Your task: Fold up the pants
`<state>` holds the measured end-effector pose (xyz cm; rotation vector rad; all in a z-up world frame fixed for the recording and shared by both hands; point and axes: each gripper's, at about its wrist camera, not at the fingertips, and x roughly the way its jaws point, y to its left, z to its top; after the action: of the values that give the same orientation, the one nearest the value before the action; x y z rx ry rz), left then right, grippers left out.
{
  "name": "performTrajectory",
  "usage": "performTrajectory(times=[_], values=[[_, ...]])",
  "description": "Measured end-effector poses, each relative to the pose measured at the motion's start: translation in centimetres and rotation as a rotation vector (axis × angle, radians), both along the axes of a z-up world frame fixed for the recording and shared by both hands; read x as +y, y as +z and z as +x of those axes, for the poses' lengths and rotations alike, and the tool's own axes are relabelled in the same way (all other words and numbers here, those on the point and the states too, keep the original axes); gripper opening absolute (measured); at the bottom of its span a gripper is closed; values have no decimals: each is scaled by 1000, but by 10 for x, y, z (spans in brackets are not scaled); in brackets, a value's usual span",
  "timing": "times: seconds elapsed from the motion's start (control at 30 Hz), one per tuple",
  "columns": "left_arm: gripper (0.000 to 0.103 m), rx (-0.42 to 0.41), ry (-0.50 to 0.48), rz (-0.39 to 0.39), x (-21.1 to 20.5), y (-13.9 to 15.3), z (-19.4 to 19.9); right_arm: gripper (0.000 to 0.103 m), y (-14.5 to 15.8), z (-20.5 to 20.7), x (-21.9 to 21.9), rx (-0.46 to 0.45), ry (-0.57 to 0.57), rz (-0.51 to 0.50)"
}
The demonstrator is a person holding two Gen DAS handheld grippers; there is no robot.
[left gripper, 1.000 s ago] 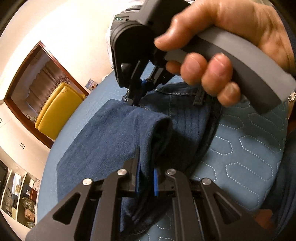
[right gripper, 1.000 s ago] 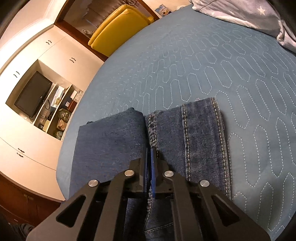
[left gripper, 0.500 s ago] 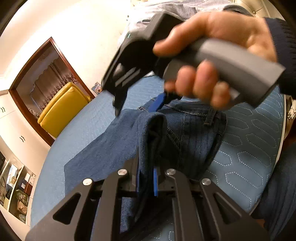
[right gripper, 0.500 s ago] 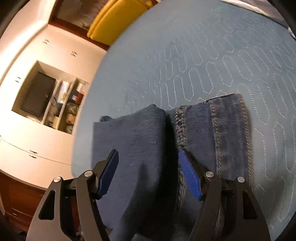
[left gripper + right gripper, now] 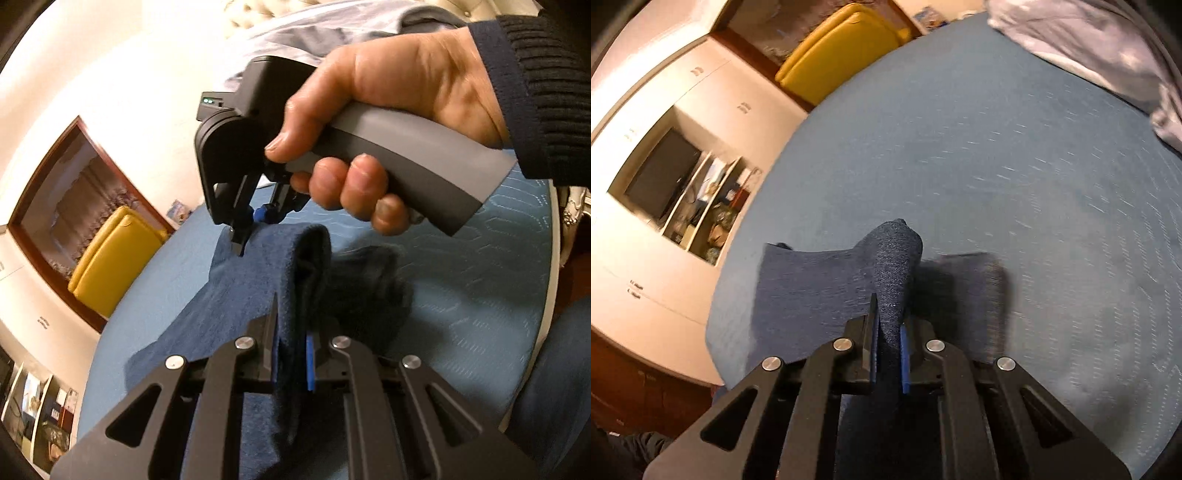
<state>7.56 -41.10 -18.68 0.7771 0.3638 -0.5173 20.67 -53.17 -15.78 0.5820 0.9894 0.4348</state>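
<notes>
The dark blue pants lie partly on the blue quilted bed cover, with one layer pulled up into a ridge. At the bottom of the left wrist view my left gripper is shut on a fold of that cloth. A hand holds my right gripper beyond it, pinching the far end of the same ridge. In the right wrist view the right gripper is closing, its pads pressing on a raised fold of the pants. The rest of the pants is blurred.
A yellow armchair stands past the far side of the bed. A pale grey blanket is bunched at the bed's upper right. A wall unit with a dark screen and shelves is at the left. A person's leg is at the bed's near edge.
The right gripper opened, left the seamed edge, and shut again on a fold of the plain cloth. Both grippers have risen, lifting the cloth into a ridge off the bed.
</notes>
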Motion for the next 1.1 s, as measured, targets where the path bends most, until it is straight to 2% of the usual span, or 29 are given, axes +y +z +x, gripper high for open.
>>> performTrajectory(times=[0.13, 0.27, 0.33, 0.4, 0.47, 0.5, 0.63, 0.73, 0.83, 0.93, 0.97, 1.03, 1.1], values=[[10, 14, 2, 47, -15, -22, 1, 10, -15, 0, -5, 4, -5, -4], [11, 8, -9, 81, -24, -34, -2, 10, -23, -3, 2, -20, -4, -61], [13, -4, -9, 85, -25, -38, -3, 10, -23, -7, 3, -39, -2, -74], [23, -35, -17, 93, -29, -41, -6, 10, -21, -7, 7, -55, 7, -96], [22, -51, -50, 64, -29, -39, -10, 10, -19, -8, 7, -67, 14, -110], [15, -54, -49, 59, -30, -39, -10, 10, -17, -8, 7, -76, 16, -111], [13, -71, -36, 39, -38, -39, -8, 10, -5, -9, 5, -129, 21, -127], [13, -84, -26, 35, -39, -39, -1, 10, 1, -6, 12, -164, 30, -179], [16, -41, -25, 47, -47, -49, -3, 10, -5, -2, 13, -155, 28, -210], [19, 7, -22, 11, -47, -50, -2, 10, -13, -1, 15, -150, 25, -248], [22, 27, -20, -11, -45, -46, -1, 10, -14, -2, 15, -155, 20, -261], [36, 52, -18, -52, -38, -39, 0, 11, -14, -4, 17, -165, 13, -298], [66, 87, -35, -114, -26, -30, 0, 11, -13, -5, 20, -175, 13, -323]])
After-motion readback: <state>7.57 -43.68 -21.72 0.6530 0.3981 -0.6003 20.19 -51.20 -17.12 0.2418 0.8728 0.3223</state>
